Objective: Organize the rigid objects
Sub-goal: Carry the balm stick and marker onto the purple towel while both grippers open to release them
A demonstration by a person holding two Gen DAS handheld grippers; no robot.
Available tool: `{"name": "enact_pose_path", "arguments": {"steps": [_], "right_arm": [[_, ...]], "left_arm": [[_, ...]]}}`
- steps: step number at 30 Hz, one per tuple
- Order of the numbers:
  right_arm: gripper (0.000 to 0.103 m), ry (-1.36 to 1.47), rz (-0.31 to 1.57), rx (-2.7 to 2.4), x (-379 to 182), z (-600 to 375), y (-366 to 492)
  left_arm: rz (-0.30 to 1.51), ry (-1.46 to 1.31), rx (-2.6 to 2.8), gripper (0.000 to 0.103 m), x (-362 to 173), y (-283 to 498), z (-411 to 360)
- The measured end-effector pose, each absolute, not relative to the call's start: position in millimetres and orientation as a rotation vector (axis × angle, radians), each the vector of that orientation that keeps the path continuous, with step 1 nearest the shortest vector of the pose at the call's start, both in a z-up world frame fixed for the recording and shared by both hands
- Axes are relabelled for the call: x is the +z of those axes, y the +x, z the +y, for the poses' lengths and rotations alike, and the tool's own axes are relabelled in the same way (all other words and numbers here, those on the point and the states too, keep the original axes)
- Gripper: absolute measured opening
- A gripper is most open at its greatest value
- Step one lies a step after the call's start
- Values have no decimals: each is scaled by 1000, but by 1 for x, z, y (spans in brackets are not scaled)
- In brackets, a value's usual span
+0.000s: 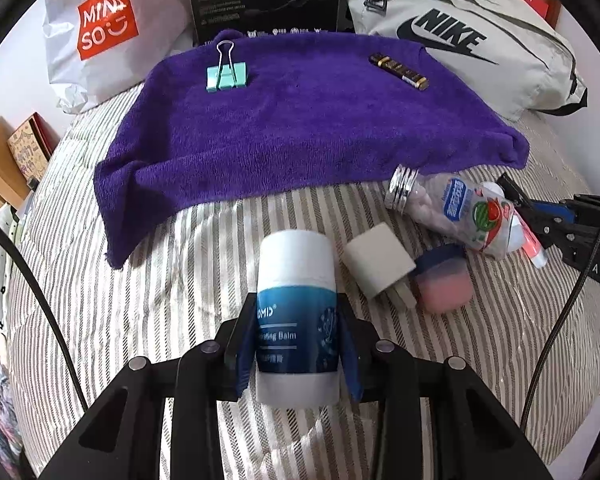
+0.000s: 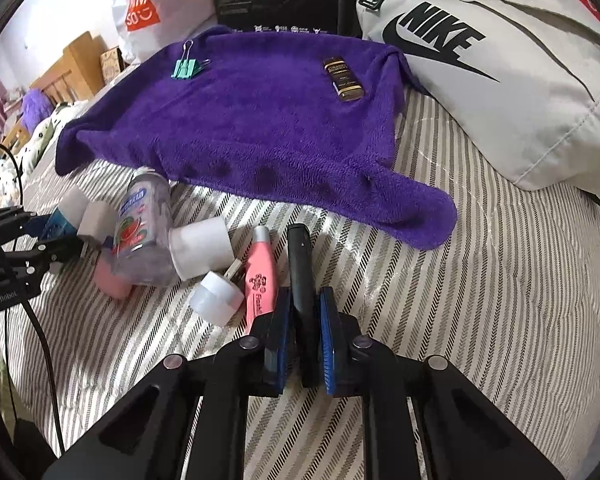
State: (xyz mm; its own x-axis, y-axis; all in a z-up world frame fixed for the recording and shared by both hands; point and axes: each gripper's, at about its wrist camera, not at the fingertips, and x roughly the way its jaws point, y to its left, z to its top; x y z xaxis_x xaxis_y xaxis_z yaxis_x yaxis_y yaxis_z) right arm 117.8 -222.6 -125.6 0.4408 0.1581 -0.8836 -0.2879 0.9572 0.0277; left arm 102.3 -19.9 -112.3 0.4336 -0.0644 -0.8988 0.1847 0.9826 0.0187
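Both claws are already closed on something. Left claw grips a white cylindrical balm stick with a blue label, the two blue pads pressing on the label from both sides; the long axis of the stick runs forward along the fingers, with the white cap pointing away from the camera. Right claw is narrow and holds a slim dark bar-shaped object, also with its long axis pointing forward.

Everything lies on a bed with a grey and white striped cover. Straight ahead of both claws is a purple fluffy towel, spread flat. On its far part already rest a mint-green binder clip to the left and a small dark brown and gold bar to the right, well apart from each other, with free towel between them and in front of them.

Between the claws remains a small heap: a clear plastic bottle with a silver cap and watermelon picture, a white block, a pink rounded item, a pink tube and two white caps or jars.

I judge the towel is the collecting place, so each held thing must travel forward; the left claw is nearer to the clip side, the right claw to the brown bar side.
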Motion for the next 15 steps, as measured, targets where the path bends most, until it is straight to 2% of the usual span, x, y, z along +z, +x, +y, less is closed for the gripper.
{"name": "enact_pose_path", "arguments": {"steps": [15], "right_arm": [[15,-77,995,258,-129,-228,106]], "left_arm": [[1095,103,-161,34,-112,100,-16]]}}
